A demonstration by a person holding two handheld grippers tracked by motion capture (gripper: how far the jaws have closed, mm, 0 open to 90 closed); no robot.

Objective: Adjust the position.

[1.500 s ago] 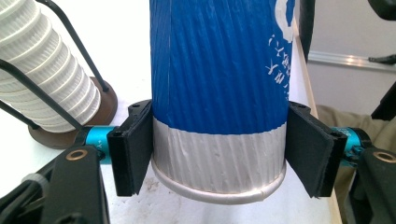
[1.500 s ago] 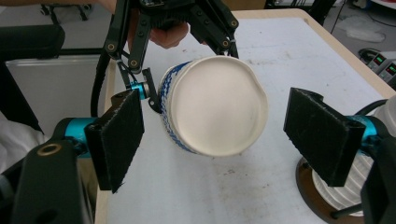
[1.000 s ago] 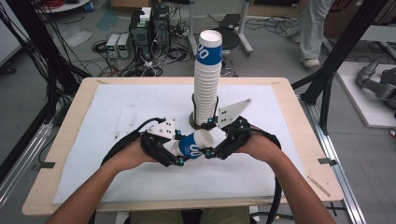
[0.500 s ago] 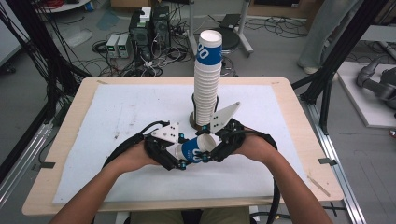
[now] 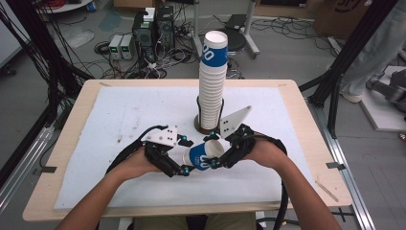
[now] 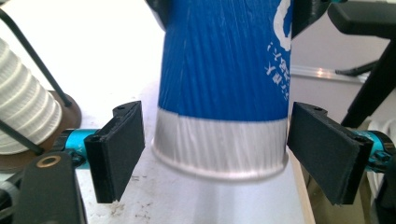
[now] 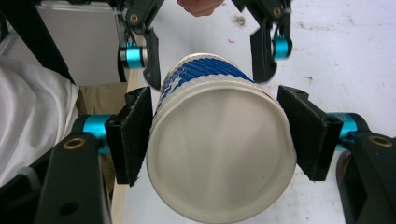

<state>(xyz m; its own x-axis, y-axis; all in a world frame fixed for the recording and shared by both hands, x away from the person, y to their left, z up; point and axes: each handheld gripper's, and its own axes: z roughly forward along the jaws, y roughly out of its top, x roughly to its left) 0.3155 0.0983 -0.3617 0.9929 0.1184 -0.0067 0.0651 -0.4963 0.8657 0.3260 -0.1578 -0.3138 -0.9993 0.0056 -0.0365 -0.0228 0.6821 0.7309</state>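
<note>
Near the counter's (image 5: 297,124) front edge, a blue-and-white paper cup (image 5: 203,155) lay on its side in the air between the two hands, above the white mat (image 5: 119,120). Right hand-held gripper (image 5: 218,155) was clamped on the cup's rim end; in the right gripper view both pads pressed the rim of the cup (image 7: 219,154) from either side, open mouth toward the camera. Left hand-held gripper (image 5: 184,160) sat at the cup's base end, jaws just opened: in the left gripper view the pads stood clear of the cup (image 6: 224,93) on both sides, small gaps visible, cup still between them. Tall stack of cups (image 5: 212,81) stood upright on a round brown base (image 5: 198,125) just behind the hands, apart from the held cup.
</note>
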